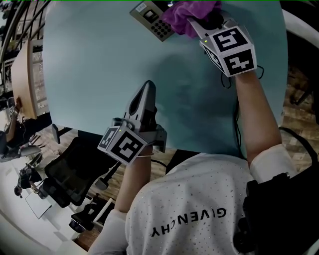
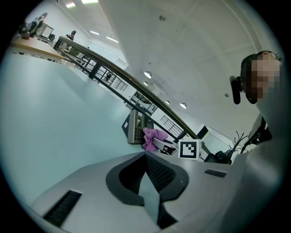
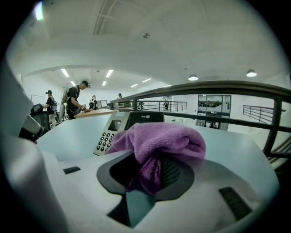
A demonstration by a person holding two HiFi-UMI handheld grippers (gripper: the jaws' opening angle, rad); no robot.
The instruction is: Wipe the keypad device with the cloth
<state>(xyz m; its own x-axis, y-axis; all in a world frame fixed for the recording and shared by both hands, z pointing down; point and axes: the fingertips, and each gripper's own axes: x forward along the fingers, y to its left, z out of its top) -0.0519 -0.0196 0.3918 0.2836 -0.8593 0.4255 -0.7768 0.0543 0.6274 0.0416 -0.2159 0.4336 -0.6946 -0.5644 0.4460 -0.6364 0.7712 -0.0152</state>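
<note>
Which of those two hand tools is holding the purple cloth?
The right gripper, by the keypad device, grips the cloth; the left gripper is shut, empty.

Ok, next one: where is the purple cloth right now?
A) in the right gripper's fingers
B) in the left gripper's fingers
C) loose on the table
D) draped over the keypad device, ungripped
A: in the right gripper view the purple cloth is bunched between the fingers of the right gripper, with the keypad device just beyond; the left gripper is shut, empty.
</note>
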